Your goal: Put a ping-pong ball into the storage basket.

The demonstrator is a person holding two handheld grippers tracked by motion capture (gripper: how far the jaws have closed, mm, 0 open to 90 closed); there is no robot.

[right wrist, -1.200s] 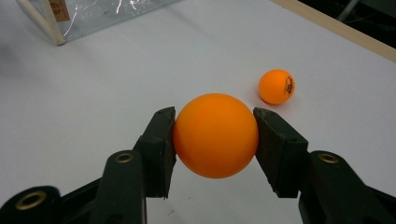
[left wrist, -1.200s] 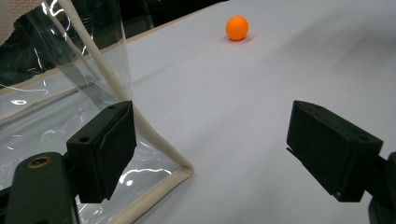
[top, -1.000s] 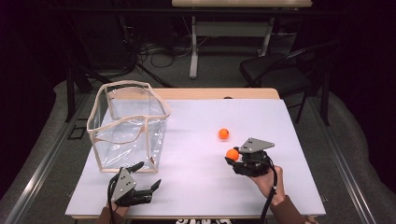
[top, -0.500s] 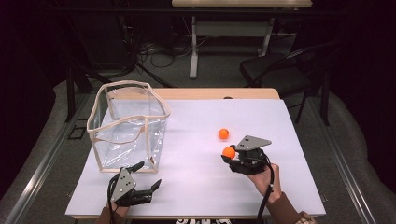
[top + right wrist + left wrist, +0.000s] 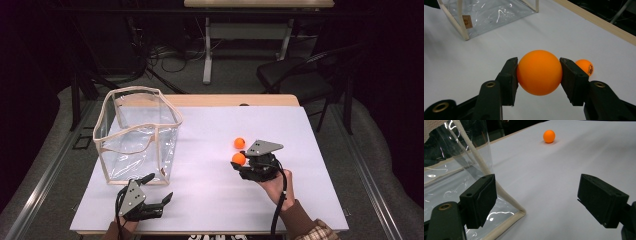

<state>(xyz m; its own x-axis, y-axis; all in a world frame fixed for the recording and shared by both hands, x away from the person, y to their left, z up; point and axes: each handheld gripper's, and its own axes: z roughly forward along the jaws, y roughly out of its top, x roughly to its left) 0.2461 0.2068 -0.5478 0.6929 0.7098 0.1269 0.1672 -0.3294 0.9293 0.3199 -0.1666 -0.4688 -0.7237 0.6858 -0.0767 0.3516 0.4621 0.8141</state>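
Right gripper (image 5: 539, 75) clamps an orange ball (image 5: 539, 72) at frame centre, second ball (image 5: 585, 67) on the table just right of it; left gripper (image 5: 544, 202) gapes empty by the clear bag (image 5: 137, 132); risk: smooth round ball squirts from the pads if pinched off-centre.

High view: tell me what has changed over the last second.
The right gripper, shut on an orange ball, has drifted slightly toward the clear bag. The second ball, the bag and the open left gripper stayed put.
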